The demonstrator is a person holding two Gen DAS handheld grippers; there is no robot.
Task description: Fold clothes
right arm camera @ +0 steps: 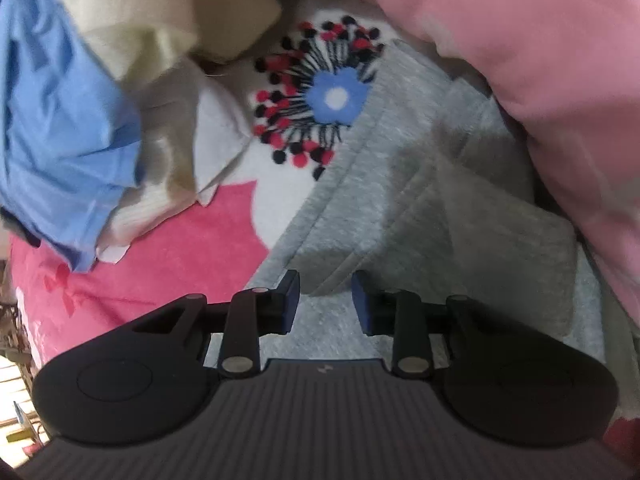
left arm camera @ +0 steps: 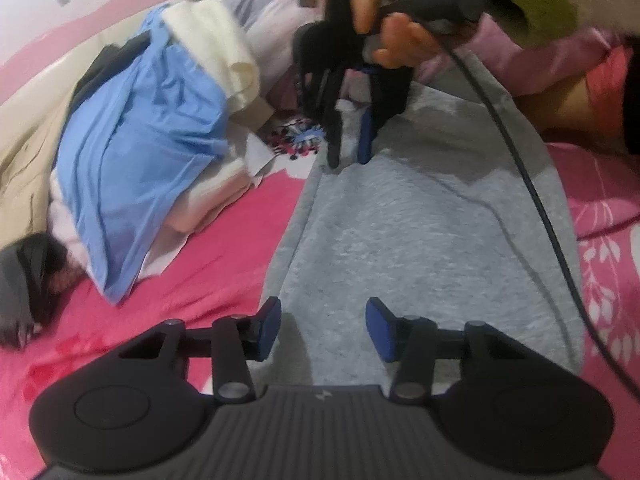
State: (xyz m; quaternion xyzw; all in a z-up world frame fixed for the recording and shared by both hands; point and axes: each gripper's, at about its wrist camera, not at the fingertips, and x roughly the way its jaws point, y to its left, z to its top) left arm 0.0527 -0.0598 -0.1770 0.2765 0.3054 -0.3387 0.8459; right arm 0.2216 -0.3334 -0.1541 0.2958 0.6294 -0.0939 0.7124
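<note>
Pink bedding (left arm camera: 224,216) half-hidden under grey garment (left arm camera: 420,220).

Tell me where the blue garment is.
The blue garment lies on the clothes pile at the left in both wrist views, draped under a cream garment, left of the grey garment on the pink bedcover.

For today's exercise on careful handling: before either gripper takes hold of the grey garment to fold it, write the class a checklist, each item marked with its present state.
1. Left gripper open, nothing between its fingers: ok.
2. Right gripper open over the garment's folded edge: ok.
3. Grey garment lying flat: not ok, its far end is bunched in layers.
4. Space beside it: not ok, the pile with the blue cloth lies close on one side.
5. Cable off the garment: not ok, it trails across it.
6. Pink cloth clear of the grey: cannot tell.
</note>
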